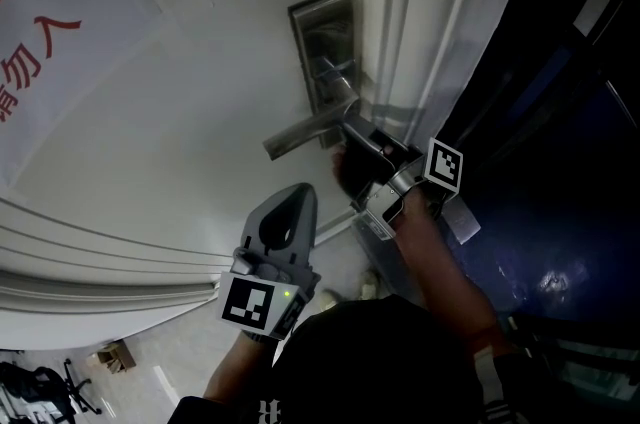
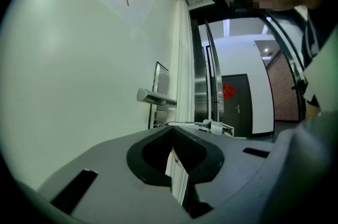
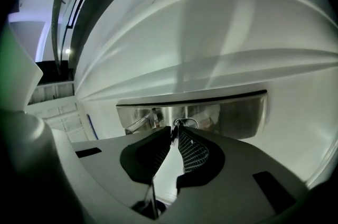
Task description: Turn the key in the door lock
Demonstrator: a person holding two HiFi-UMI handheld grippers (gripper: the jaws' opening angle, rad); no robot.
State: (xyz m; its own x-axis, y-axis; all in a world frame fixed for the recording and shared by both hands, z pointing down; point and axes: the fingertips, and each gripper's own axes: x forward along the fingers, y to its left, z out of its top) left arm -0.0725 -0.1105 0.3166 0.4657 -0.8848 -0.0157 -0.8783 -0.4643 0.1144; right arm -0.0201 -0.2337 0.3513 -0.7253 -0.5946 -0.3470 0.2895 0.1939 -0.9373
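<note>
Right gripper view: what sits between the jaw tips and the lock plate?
The key, its round head pinched at the tips of the right gripper, just before the lock plate; the right gripper view shows it.

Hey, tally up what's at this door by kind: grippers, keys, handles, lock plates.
grippers: 2, the left gripper and the right gripper
key: 1
lever handle: 1
lock plate: 1
Total: 5

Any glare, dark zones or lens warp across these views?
Head view: dim, right third nearly black. Left gripper view: corridor bright, black fisheye vignette. Right gripper view: door mouldings bowed into arcs, lock plate mirror-like, key tiny.
</note>
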